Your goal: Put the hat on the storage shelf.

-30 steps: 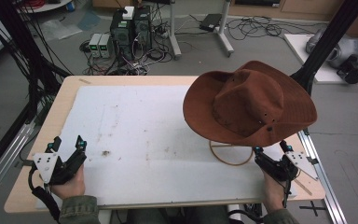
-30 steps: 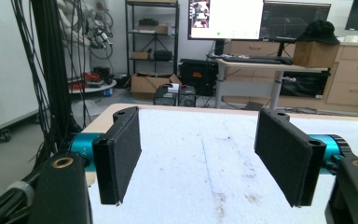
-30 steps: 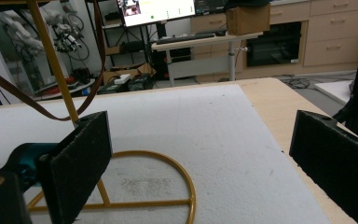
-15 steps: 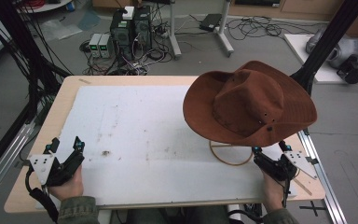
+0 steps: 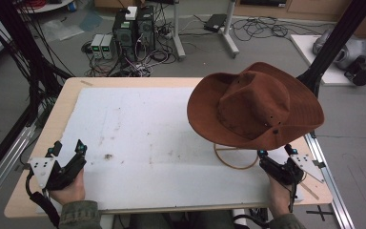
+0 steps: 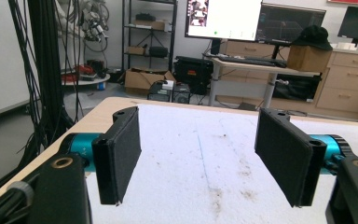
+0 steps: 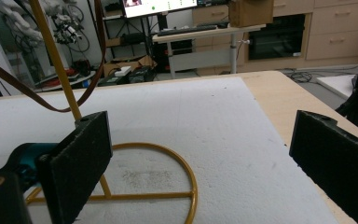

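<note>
Lowered left hand-held gripper (image 5: 68, 149); hat (image 5: 255, 106) hides stand (image 5: 236, 157) (mostly).

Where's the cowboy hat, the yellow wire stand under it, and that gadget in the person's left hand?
brown hat (image 5: 255, 107), high view, on its crown.
yellow stand (image 7: 165, 151), right gripper view, on its ring base.
left gripper (image 5: 67, 148), high view, between its open jaws.

A brown brimmed hat (image 5: 256, 110) sits tilted on a yellow wire stand (image 5: 236, 160).
</note>
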Demonstrator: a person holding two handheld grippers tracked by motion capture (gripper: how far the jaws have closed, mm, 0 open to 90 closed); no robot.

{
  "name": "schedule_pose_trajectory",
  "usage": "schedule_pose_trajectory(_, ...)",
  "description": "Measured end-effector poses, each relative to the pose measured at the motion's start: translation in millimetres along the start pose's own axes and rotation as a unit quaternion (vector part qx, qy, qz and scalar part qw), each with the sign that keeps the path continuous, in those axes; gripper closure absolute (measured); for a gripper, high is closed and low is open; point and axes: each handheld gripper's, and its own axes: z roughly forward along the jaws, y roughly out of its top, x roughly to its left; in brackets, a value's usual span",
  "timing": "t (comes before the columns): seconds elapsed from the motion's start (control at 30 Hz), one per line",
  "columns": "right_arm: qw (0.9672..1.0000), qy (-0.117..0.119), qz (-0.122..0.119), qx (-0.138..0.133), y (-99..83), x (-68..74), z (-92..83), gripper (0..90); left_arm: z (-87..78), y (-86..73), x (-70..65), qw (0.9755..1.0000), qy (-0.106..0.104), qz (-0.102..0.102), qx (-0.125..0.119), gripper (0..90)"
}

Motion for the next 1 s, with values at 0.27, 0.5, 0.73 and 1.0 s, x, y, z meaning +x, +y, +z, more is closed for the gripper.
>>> schedule_pose_trajectory(0.27, 1.0, 0.001, 0.004, 0.005, -0.1, -0.6, -0.1, 5.0, -1.1, -0.2, 1.8, 0.9999, -0.003, -0.01, 0.001, 31.4)
schedule_pose_trajectory(0.5, 1.0, 0.002, 0.004, 0.007, 0.0, 0.5, -0.3, 5.0, -1.9, 0.3, 2.0, 0.9991, -0.014, -0.039, -0.003, 31.3)
schedule_pose_trajectory(0.73, 1.0, 0.004, 0.005, 0.005, 0.0, 1.0, 0.2, 5.0, -1.3, -0.2, 2.0, 0.9994, -0.013, -0.031, -0.002, 31.3)
schedule_pose_trajectory(1.0, 0.9999, 0.008, 0.005, 0.01, -0.1, 1.4, 1.3, 5.1, -1.1, -0.7, 3.1, 0.9994, -0.013, -0.032, 0.001, 31.3)
